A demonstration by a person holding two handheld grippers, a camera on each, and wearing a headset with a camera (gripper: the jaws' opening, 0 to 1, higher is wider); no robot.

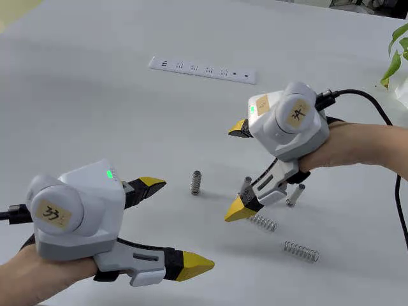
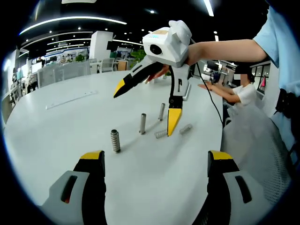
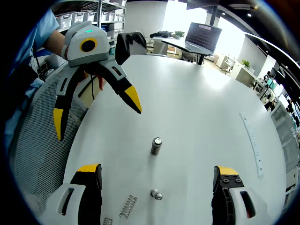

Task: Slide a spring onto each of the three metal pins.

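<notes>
The left gripper (image 1: pixel 182 222) and right gripper (image 1: pixel 234 171) are both gaping wide over the white table (image 1: pixel 95 108), gripping nothing. Between them a spring-covered pin (image 1: pixel 196 182) is standing upright. One bare pin (image 1: pixel 246 185) and a second bare pin (image 1: pixel 295 194) are standing by the right gripper's lower jaw, with a loose spring (image 1: pixel 262 222) and a second loose spring (image 1: pixel 301 250) lying nearby.

A wide white table (image 1: pixel 76 95) carries a white power strip (image 1: pixel 203 69) near its far edge, with green plant leaves (image 1: pixel 396 54) at the far right corner — beyond, an open office with ceiling light strips (image 2: pixel 70 20) and a laptop (image 3: pixel 202 36).
</notes>
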